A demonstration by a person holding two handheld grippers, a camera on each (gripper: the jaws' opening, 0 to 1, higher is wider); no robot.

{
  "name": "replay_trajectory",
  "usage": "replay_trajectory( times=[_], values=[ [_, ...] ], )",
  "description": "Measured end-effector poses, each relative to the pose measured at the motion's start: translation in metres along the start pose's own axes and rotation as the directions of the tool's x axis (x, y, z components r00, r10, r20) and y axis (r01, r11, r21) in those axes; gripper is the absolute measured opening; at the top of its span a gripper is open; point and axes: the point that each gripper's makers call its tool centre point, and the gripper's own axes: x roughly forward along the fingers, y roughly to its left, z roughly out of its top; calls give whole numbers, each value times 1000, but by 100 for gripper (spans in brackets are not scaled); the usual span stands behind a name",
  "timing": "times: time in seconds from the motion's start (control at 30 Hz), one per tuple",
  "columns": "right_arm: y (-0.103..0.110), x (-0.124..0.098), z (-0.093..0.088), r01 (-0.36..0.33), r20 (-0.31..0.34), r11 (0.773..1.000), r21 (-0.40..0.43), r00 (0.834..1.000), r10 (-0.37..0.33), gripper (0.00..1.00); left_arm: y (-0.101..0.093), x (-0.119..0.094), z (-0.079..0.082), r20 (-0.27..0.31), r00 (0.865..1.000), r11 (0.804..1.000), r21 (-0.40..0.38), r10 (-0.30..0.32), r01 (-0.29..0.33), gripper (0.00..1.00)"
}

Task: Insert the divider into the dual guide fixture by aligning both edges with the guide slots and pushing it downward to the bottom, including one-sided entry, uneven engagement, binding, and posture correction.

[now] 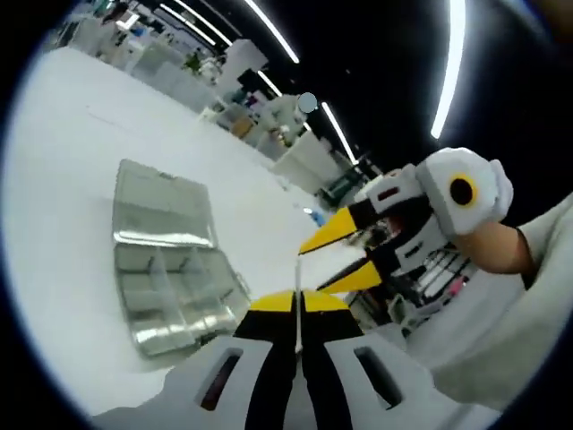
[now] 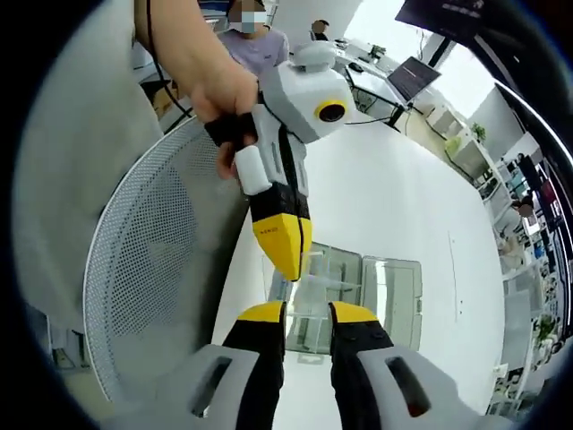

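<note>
Jaws of the left gripper [image 1: 298, 303], black with yellow tips, stood pressed together in the left gripper view, pinching the lower edge of a thin clear plastic divider [image 1: 298, 282] that rose edge-on as a pale line between them. The right gripper [image 1: 345, 255], held by a hand in a white sleeve, reached in from the right with its yellow tips parted on either side of the divider's upper end. In the right gripper view that gripper's [image 2: 306, 311] jaws stood apart, with the left gripper's yellow tips [image 2: 287, 244] just above them. A clear plastic compartment box with its lid open [image 1: 170, 269] lay on the white table [image 1: 63, 161], well apart from the divider and both grippers.
</note>
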Motion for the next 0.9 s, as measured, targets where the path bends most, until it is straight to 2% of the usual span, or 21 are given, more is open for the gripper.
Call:
replay_trajectory(
  times=[0.1,0.17,0.33,0.43,0.6,0.9],
  values=[
    [-2,-2,-1,-11,-12,1000,-3,1000,11,12,-3,0,-1,-14,1000,997,77,-8,9,0],
    [0,-3,3,-48,10,999,25,999,48,9,-5,1,0,-15,1000,995,104,-10,11,0],
    [-3,-4,9,-74,28,996,43,997,73,9,-10,3,-1,-41,999,976,215,-17,26,0],
    [-2,-6,12,-104,37,994,40,994,102,7,-12,3,-1,-43,999,971,236,-25,34,0],
    [3,-6,18,-160,54,987,29,986,158,1,-14,3,-1,-57,998,949,312,-26,42,0],
    [14,-5,17,-239,36,971,29,971,238,0,-18,3,-4,-81,996,915,399,-32,62,0]
  ],
)
